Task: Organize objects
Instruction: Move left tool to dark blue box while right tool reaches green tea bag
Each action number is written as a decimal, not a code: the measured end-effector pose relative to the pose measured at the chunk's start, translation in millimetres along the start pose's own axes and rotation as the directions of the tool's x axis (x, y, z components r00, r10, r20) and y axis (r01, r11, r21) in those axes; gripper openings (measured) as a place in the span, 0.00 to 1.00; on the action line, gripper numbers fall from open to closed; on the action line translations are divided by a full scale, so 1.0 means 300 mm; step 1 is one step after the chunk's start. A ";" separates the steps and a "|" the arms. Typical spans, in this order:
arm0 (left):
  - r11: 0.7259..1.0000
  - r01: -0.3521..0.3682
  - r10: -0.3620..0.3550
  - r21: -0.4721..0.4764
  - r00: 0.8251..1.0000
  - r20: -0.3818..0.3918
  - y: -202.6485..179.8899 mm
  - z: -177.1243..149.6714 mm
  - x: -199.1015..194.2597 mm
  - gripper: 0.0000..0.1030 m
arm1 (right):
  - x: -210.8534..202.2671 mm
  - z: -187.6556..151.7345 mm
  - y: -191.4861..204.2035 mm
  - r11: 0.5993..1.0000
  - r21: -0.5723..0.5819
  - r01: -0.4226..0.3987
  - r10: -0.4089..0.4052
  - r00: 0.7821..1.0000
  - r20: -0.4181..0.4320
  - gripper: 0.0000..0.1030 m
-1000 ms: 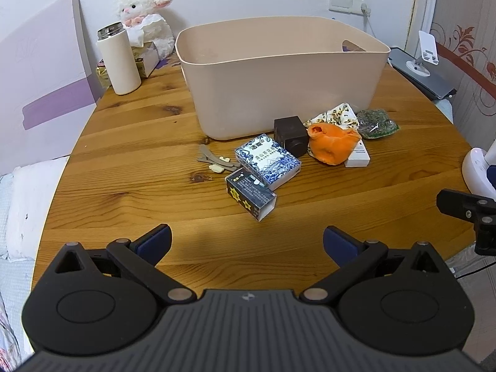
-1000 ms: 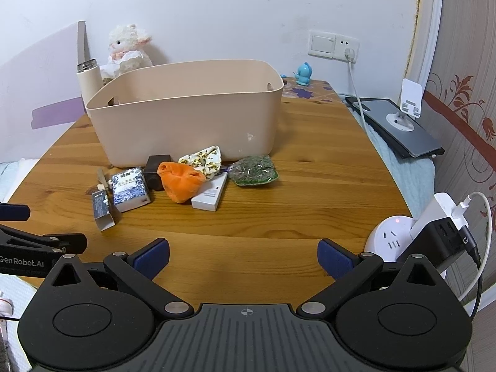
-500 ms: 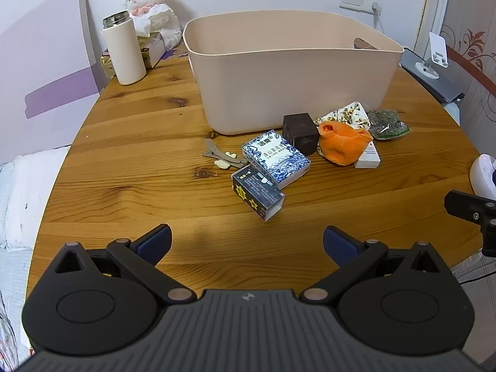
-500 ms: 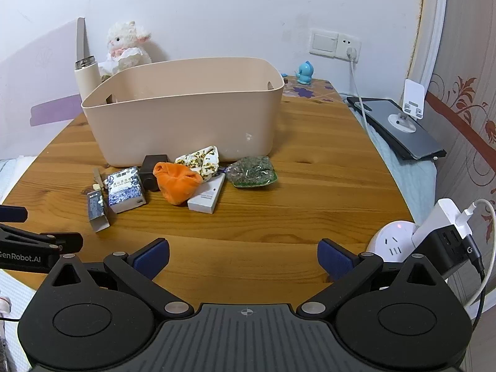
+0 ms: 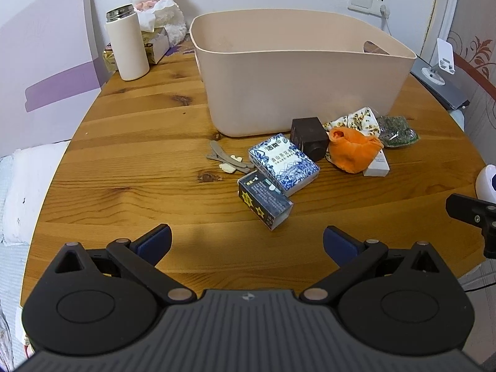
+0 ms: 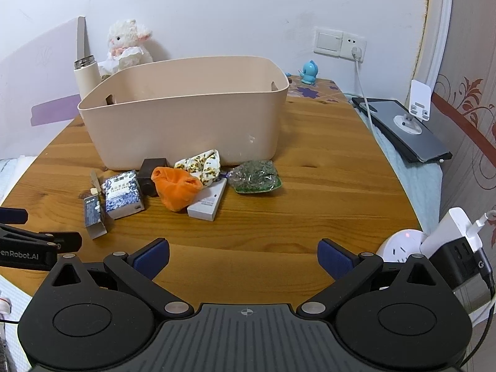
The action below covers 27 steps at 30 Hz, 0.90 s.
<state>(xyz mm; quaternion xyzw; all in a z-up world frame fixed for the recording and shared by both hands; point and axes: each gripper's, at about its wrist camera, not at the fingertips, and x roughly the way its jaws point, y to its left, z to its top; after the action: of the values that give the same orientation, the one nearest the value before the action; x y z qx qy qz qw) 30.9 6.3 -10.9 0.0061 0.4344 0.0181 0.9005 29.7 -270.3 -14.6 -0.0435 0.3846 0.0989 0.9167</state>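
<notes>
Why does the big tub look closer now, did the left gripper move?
Yes. The left gripper moved forward toward the beige tub; tub and blue-and-white box loom larger.

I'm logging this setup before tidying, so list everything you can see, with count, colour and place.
bin: 1, beige, table centre
table: 1, wooden
blue-white box: 1, before bin
dark box: 1, nearest left hand-held gripper
brown cube: 1, by bin wall
orange cloth: 1, on white box
white box: 1, under cloth
floral cloth: 1, against bin
green packet: 1, rightmost
hair clips: grey, left of boxes
flask: 1, cream, behind
plush lamb: 1, white
left hand-held gripper: open
right hand-held gripper: open
</notes>
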 end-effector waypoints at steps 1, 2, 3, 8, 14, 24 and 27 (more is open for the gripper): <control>1.000 0.001 -0.001 -0.001 1.000 0.001 0.002 0.002 0.002 1.00 | 0.007 0.004 -0.003 1.000 0.000 0.000 0.000 1.000 -0.001 1.00; 1.000 0.001 -0.001 -0.001 1.000 0.000 0.002 0.004 0.007 1.00 | 0.012 0.007 -0.005 1.000 0.001 0.000 0.000 1.000 -0.002 1.00; 1.000 0.002 -0.002 -0.002 1.000 0.000 0.003 0.006 0.011 1.00 | 0.017 0.010 -0.008 1.000 0.002 0.000 0.000 1.000 -0.002 1.00; 1.000 0.004 -0.004 -0.013 1.000 -0.010 0.007 0.017 0.037 1.00 | 0.038 0.019 -0.018 1.000 -0.002 0.006 -0.006 1.000 -0.003 1.00; 1.000 0.002 -0.002 -0.019 1.000 -0.020 0.004 0.030 0.079 1.00 | 0.097 0.034 -0.036 0.999 -0.028 0.024 -0.024 1.000 -0.006 1.00; 0.999 -0.015 0.012 -0.038 0.998 -0.057 0.013 0.049 0.180 1.00 | 0.242 0.069 -0.060 0.995 -0.082 0.054 -0.055 0.998 -0.010 1.00; 0.999 -0.010 0.008 -0.047 0.998 -0.063 0.022 0.054 0.200 1.00 | 0.293 0.081 -0.062 0.993 -0.099 0.063 -0.065 0.998 -0.012 1.00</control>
<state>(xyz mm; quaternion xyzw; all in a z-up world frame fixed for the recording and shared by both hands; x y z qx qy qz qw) 80.6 15.1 -47.6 -0.0138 0.4621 0.0326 0.8861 110.8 -271.6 -60.4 -0.1017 0.3846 0.0879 0.9132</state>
